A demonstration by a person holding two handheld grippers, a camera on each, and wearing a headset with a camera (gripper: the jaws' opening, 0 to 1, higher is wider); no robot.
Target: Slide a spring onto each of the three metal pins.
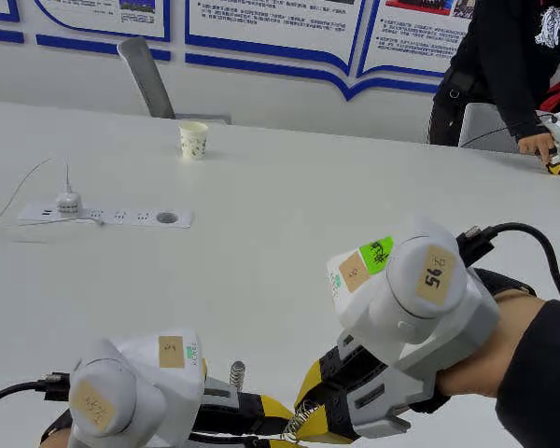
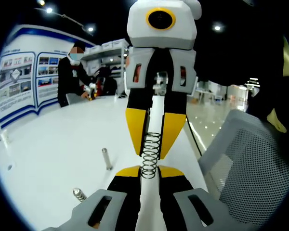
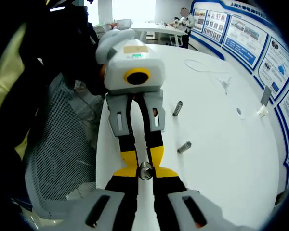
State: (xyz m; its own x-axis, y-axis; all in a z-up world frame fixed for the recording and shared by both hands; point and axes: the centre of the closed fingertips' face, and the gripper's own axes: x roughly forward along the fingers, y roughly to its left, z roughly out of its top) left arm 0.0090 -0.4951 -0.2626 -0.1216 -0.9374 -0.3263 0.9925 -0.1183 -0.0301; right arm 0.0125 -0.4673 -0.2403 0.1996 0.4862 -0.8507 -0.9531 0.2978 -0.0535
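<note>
A steel spring is stretched between the two grippers just above the table's near edge. My right gripper comes down from the top of the left gripper view, its yellow fingertips shut on the spring's upper coils. My left gripper is shut on the lower end. I cannot make out a pin inside the coils. In the right gripper view the spring shows end-on in the right gripper. A smooth upright pin and a pin wearing a spring stand on the table beside them.
A white table carries a power strip and a paper cup farther back. A person leans at the far right edge. A mesh chair sits close to the near edge.
</note>
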